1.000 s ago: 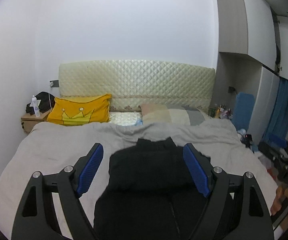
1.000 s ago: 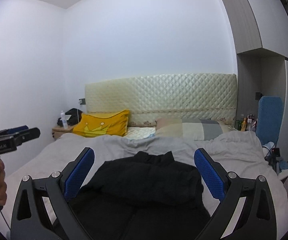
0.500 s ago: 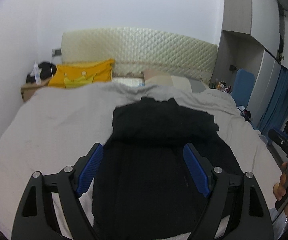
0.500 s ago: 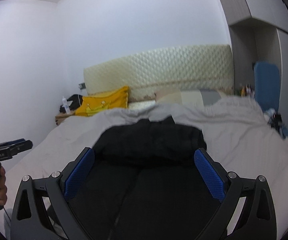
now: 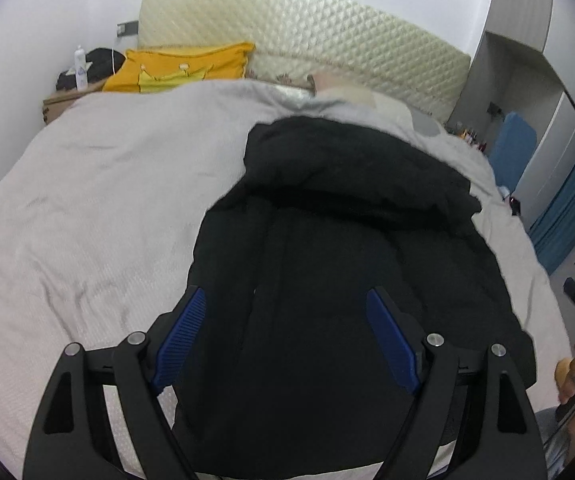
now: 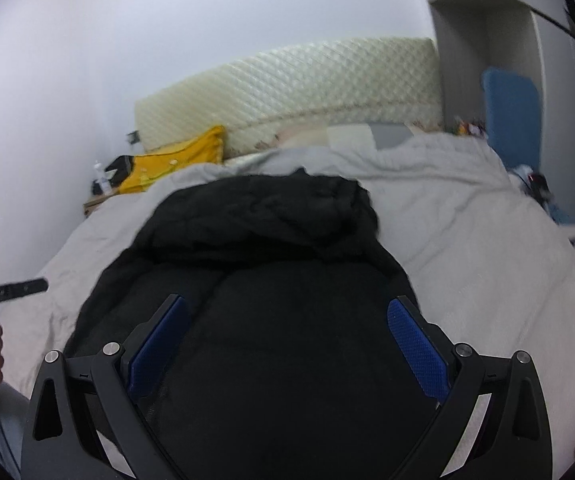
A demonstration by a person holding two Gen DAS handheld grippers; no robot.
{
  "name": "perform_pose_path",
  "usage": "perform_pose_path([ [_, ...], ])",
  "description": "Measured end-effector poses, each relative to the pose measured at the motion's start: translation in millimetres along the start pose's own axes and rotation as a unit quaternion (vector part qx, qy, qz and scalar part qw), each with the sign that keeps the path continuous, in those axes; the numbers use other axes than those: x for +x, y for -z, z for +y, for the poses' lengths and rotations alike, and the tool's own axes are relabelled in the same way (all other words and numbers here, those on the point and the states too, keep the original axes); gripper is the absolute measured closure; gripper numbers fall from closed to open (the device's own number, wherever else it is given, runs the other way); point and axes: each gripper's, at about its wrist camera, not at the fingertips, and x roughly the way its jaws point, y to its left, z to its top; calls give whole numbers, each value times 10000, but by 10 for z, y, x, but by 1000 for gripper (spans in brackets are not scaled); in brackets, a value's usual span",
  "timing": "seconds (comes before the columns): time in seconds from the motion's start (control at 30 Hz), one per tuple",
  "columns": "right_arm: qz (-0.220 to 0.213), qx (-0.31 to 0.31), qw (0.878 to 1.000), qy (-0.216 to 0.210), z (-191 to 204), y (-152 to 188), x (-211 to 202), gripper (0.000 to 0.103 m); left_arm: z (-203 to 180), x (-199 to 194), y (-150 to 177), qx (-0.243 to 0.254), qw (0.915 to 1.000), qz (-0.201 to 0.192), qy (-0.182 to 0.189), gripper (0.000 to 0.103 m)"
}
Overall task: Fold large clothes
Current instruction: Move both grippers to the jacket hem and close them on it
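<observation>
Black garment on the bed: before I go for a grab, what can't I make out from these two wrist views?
- Near hem of the black garment: both views, hidden behind the gripper frames and cut by the bottom edge.
- Sleeves, zipper, seams: dark fabric shows little detail; the right wrist view is blurred.
- Underside and any folded layers: hidden by the garment itself.
- Left gripper and right gripper: jaws stand open; gap to the cloth unclear.

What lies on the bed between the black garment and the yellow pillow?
Only the grey bed cover lies between the black garment and the yellow pillow; nothing else rests on that stretch. The left wrist view shows it best.
</observation>
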Motion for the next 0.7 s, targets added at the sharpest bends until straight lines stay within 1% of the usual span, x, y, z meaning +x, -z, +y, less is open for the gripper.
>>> perform_pose_path([
  [0.07, 183, 213, 9996, -61, -143, 13, 52, 2, 47, 81, 27, -49, 9998, 170, -21, 20],
  [0.1, 355, 390, 9986, -101, -247, 13, 105, 2, 63, 122, 35, -92, 9996, 268, -5, 20],
  [0.23, 756, 940, 9927, -65, -544, 71, 239, 2, 113, 251, 52, -219, 9982, 542, -98, 20],
  [0.3, 885, 1128, 9896, -63, -660, 115, 290, 3, 170, 323, 55, -350, 9966, 735, -93, 20],
  [0.4, 1051, 1441, 9837, -238, -817, 218, 340, 3, 269, 432, 78, -574, 9930, 1026, -86, 20],
  [0.43, 1166, 1577, 9802, -272, -879, 269, 368, 3, 313, 469, 80, -678, 9914, 1121, -59, 20],
  [0.47, 1206, 1656, 9783, -308, -919, 296, 386, 3, 349, 507, 88, -778, 9895, 1218, -28, 20],
  [0.53, 1318, 1971, 9707, -395, -1021, 380, 425, 3, 423, 571, 116, -994, 9856, 1367, 33, 20],
  [0.63, 1433, 2432, 9587, -362, -1186, 486, 503, 3, 505, 648, 161, -1268, 9797, 1542, 184, 19],
  [0.7, 1518, 2717, 9498, -328, -1275, 546, 550, 3, 549, 693, 187, -1347, 9775, 1618, 129, 18],
])
